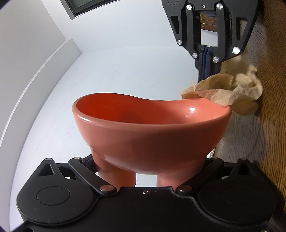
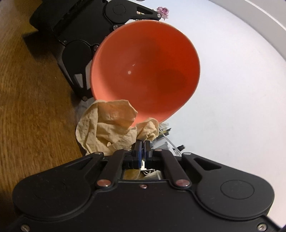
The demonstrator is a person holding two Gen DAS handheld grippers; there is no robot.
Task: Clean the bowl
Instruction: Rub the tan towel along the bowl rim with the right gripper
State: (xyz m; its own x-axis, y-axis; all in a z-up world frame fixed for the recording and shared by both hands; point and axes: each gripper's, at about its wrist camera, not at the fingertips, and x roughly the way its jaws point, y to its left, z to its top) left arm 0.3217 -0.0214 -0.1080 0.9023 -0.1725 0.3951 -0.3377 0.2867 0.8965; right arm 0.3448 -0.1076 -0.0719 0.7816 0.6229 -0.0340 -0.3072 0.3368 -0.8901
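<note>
- You get no readable text, label, brand, number or sign in either wrist view.
- Bowl (image 1: pixel 152 132): plain glaze, no print you can read.
- Cloth (image 2: pixel 107 130): no tag or lettering shows.
- Dark panel (image 1: pixel 85 5) at the top of your left view: blank, nothing legible.

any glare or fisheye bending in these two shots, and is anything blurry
Left wrist view: a small white highlight on the bowl inner wall, and the wall edges curve strongly. Right wrist view: two faint glints inside the bowl, the wood grain bows, the cloth stays sharp; the rose at the top is small and soft.
</note>
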